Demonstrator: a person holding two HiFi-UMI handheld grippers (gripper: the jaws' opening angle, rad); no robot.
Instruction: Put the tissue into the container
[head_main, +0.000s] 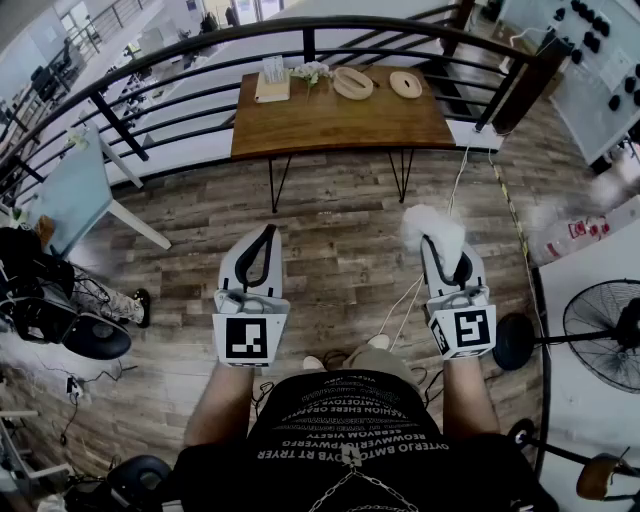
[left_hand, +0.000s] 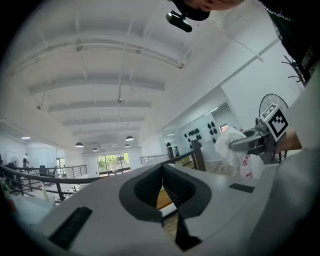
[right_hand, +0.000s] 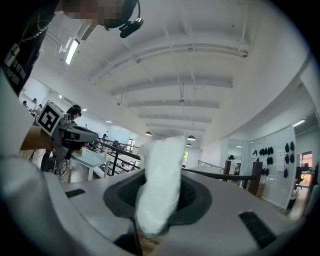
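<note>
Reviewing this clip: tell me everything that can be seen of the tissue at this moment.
The tissue is white, soft and crumpled, bunched into a fluffy wad. It is clamped between the right tongs, with its loose end sticking out past their tips. It is held in the air above the wood floor, short of the wooden table. Nothing else touches it.

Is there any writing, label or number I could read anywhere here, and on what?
Black T-shirt: rows of white capitals, too warped to read.
Marker cubes: black-and-white square patterns, no letters.
White item with red label: too blurred to read.
Nothing else legible.
</note>
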